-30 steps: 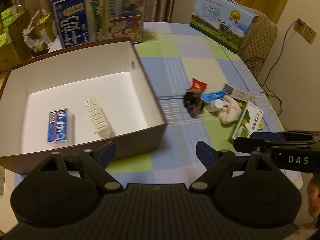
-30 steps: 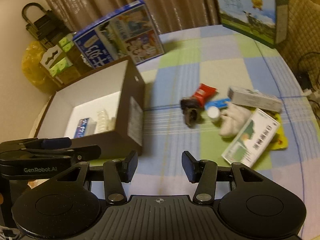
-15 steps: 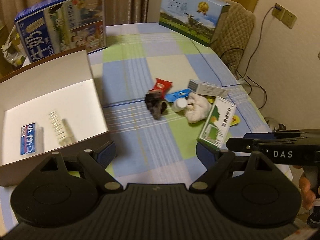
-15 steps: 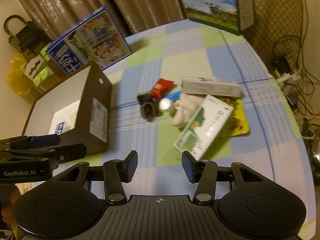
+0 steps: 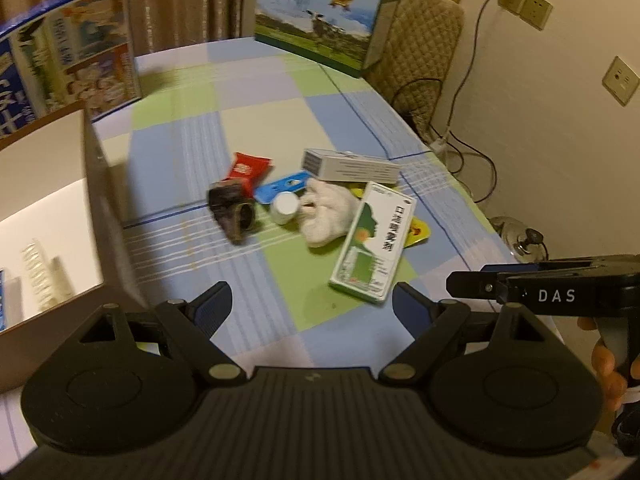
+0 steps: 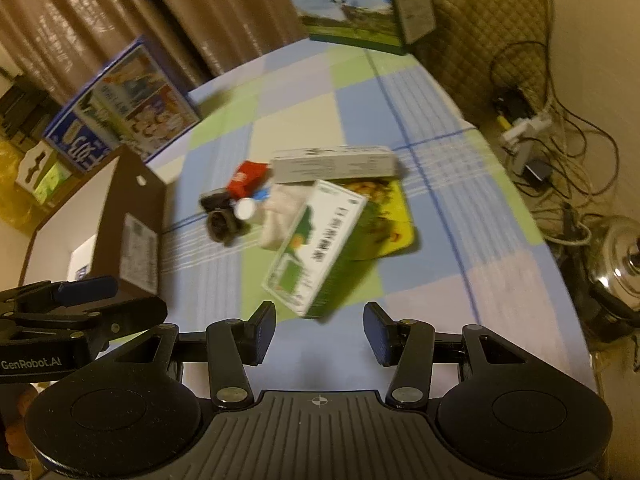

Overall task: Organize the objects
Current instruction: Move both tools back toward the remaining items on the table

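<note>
Both grippers hover empty over the desk [image 5: 352,328]. The right gripper [image 6: 319,334] has its fingers spread wide, and the green box [image 6: 316,242] lies just ahead of the gap between them, its long axis running away from the fingers and leaning rightward, far end propped on a white cloth [image 6: 280,216]. The left gripper [image 5: 311,306] is likewise wide; the same green box [image 5: 373,243] sits ahead of its right finger. The brown box [image 5: 94,200] stands open, left of its left finger.
</note>
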A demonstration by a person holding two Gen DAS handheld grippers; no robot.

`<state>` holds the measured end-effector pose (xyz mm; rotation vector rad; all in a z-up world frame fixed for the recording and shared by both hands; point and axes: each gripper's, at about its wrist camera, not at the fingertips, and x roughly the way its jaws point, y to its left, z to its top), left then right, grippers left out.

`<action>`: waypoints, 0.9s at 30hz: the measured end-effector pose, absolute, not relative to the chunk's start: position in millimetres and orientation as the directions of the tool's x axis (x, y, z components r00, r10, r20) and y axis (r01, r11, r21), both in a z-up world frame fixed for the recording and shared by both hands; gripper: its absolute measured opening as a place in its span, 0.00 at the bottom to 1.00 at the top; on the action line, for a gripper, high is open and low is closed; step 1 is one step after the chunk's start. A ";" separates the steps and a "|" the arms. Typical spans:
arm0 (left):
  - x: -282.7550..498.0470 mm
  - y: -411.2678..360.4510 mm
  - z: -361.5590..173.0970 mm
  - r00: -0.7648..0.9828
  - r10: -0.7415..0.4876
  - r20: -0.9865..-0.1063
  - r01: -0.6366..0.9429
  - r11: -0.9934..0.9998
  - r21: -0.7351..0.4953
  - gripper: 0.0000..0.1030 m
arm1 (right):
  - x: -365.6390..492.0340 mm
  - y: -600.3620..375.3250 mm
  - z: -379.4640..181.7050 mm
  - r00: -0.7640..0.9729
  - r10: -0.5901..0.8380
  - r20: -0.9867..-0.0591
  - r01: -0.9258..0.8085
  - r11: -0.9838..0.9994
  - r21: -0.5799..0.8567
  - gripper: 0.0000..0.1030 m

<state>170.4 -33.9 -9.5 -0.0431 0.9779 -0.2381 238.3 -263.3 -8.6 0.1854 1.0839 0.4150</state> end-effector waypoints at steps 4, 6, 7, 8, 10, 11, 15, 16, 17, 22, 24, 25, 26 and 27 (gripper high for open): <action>179.8 -49.8 -22.4 0.532 -0.244 -0.810 0.215 0.965 -0.150 0.82 | 244.2 -282.6 -15.5 0.405 0.391 -0.826 -0.195 0.920 0.340 0.45; 184.4 -60.2 -28.8 0.535 -0.255 -0.806 0.243 0.960 -0.142 0.81 | 247.0 -292.0 -18.3 0.408 0.378 -0.831 -0.176 0.926 0.335 0.45; 186.8 -65.7 -32.6 0.536 -0.265 -0.801 0.262 0.955 -0.140 0.81 | 248.7 -297.2 -20.0 0.409 0.373 -0.833 -0.166 0.928 0.334 0.45; 188.9 -70.7 -36.0 0.535 -0.272 -0.800 0.277 0.951 -0.138 0.80 | 250.4 -301.8 -21.4 0.410 0.368 -0.835 -0.157 0.930 0.333 0.45; 193.7 -80.5 -42.4 0.534 -0.287 -0.795 0.310 0.942 -0.131 0.78 | 253.0 -310.5 -23.7 0.412 0.358 -0.838 -0.140 0.933 0.331 0.45; 196.3 -85.6 -45.8 0.536 -0.297 -0.791 0.330 0.935 -0.127 0.77 | 254.5 -316.0 -25.0 0.413 0.353 -0.840 -0.130 0.935 0.329 0.45; 208.2 -103.9 -59.0 0.536 -0.310 -0.785 0.383 0.918 -0.101 0.76 | 259.6 -334.0 -30.1 0.412 0.331 -0.849 -0.093 0.942 0.323 0.45; 211.8 -107.5 -62.4 0.532 -0.309 -0.788 0.390 0.916 -0.096 0.76 | 260.6 -339.0 -31.4 0.411 0.326 -0.852 -0.082 0.944 0.321 0.45; 216.3 -110.8 -65.8 0.528 -0.312 -0.790 0.398 0.913 -0.094 0.76 | 261.3 -342.8 -32.5 0.410 0.322 -0.853 -0.074 0.944 0.320 0.45; 237.4 -124.1 -81.8 0.508 -0.298 -0.808 0.418 0.905 -0.071 0.73 | 266.8 -361.3 -38.2 0.403 0.305 -0.863 -0.038 0.948 0.317 0.45; 245.7 -127.6 -88.4 0.495 -0.291 -0.819 0.419 0.905 -0.068 0.70 | 269.3 -367.2 -40.4 0.400 0.301 -0.866 -0.027 0.948 0.317 0.45; 249.1 -129.4 -91.2 0.488 -0.289 -0.823 0.421 0.904 -0.068 0.69 | 270.3 -369.1 -41.4 0.399 0.299 -0.867 -0.023 0.948 0.317 0.45; 252.3 -131.3 -93.9 0.480 -0.290 -0.828 0.426 0.902 -0.069 0.69 | 272.0 -371.7 -42.2 0.396 0.298 -0.869 -0.019 0.948 0.316 0.45; 254.9 -133.7 -96.5 0.473 -0.287 -0.833 0.428 0.901 -0.067 0.68 | 273.4 -373.2 -43.3 0.394 0.297 -0.870 -0.017 0.949 0.316 0.45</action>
